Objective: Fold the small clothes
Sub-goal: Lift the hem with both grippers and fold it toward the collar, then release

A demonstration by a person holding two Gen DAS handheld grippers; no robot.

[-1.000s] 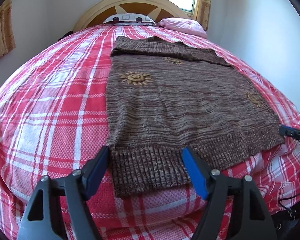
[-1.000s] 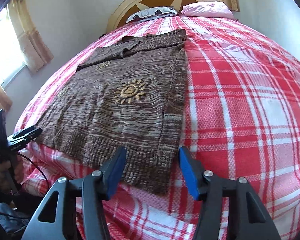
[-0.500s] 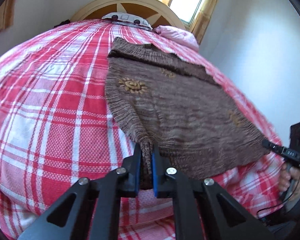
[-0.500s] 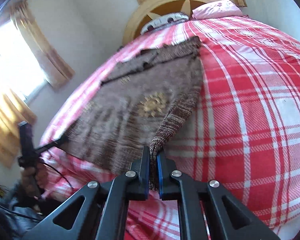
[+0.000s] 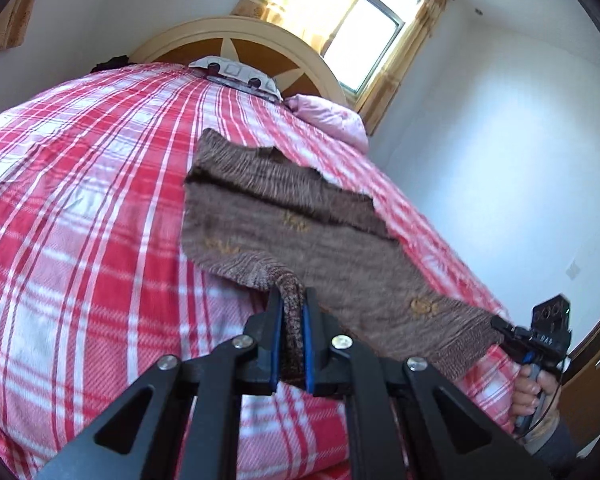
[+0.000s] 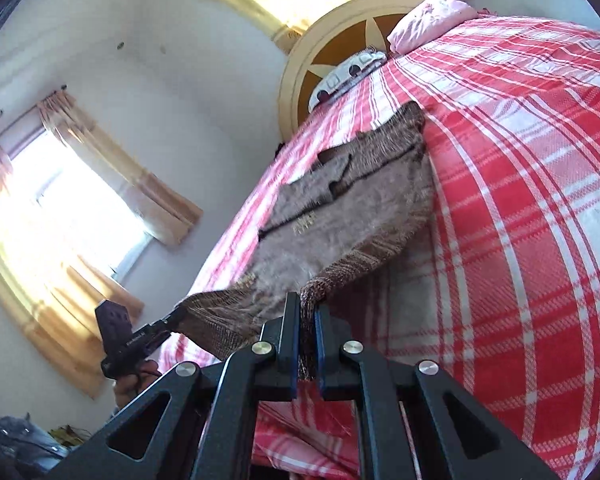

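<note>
Brown knit, ribbed at the hem, is what the left gripper [image 5: 292,334] has between its blue pads: in the left wrist view its jaws are clenched on one bottom corner of the sweater [image 5: 300,232], and that corner hangs clear of the red plaid bedspread [image 5: 80,220] while the shoulders lie flat farther up the bed, short of the pink pillow [image 5: 332,120]. At the far right the right gripper [image 5: 500,326] pinches the opposite hem corner. The bite here looks narrow, so I judge the loose rib could slide out if the lift turns sharp.

In the right wrist view the right gripper [image 6: 307,344] is likewise clamped on its bunched hem corner, and the hem sags between it and the left gripper [image 6: 168,322]. Risks from here, as I see them: uneven height between the hands would skew the fold line, too much pull could drag the whole garment down the bed, and the sagging middle may crease under the folded half.
</note>
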